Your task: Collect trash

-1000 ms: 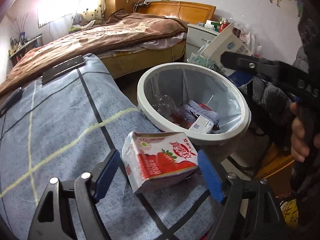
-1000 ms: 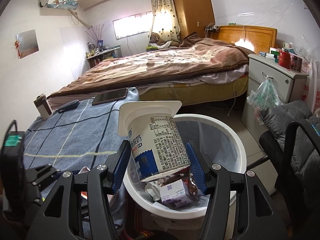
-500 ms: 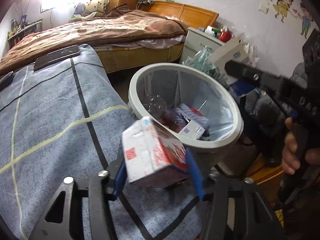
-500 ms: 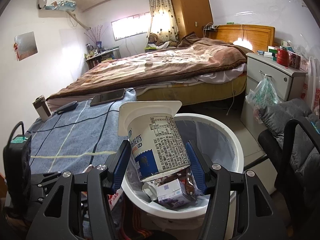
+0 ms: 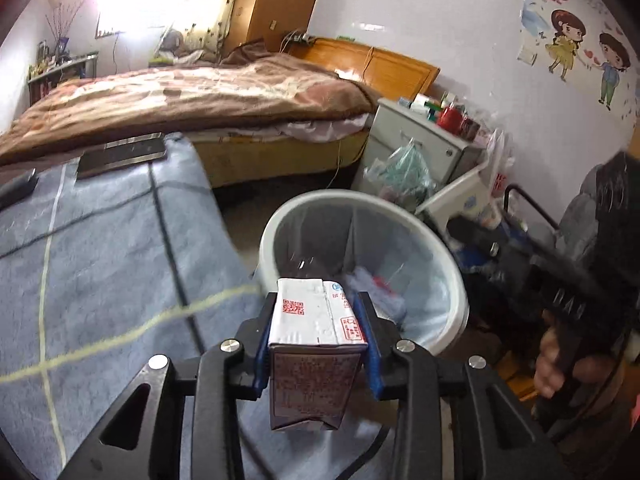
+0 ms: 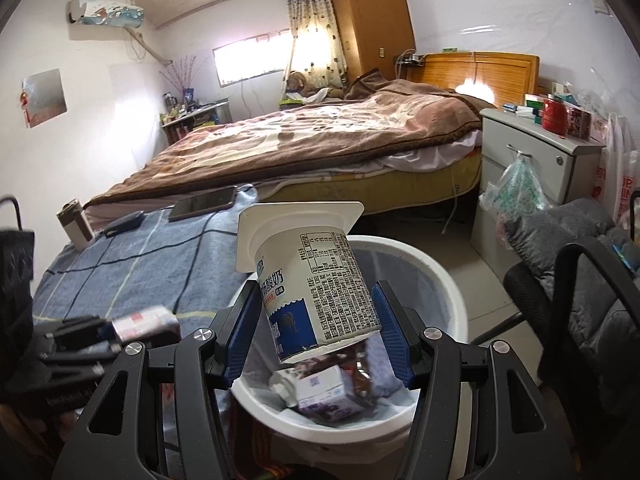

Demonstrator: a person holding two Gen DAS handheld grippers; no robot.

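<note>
Left gripper (image 5: 318, 334), jaws just closing, clamps a milk carton (image 5: 316, 344) w/ bin (image 5: 456, 280) at 1 o'clock. Right gripper (image 6: 316, 336) grips yogurt cup (image 6: 316, 288) over the bin.

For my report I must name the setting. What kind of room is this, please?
A home bedroom, most likely. A bed with a brown blanket fills the middle, a nightstand stands beside its wooden headboard, and a tall wardrobe stands in the corner by the curtained window.
</note>
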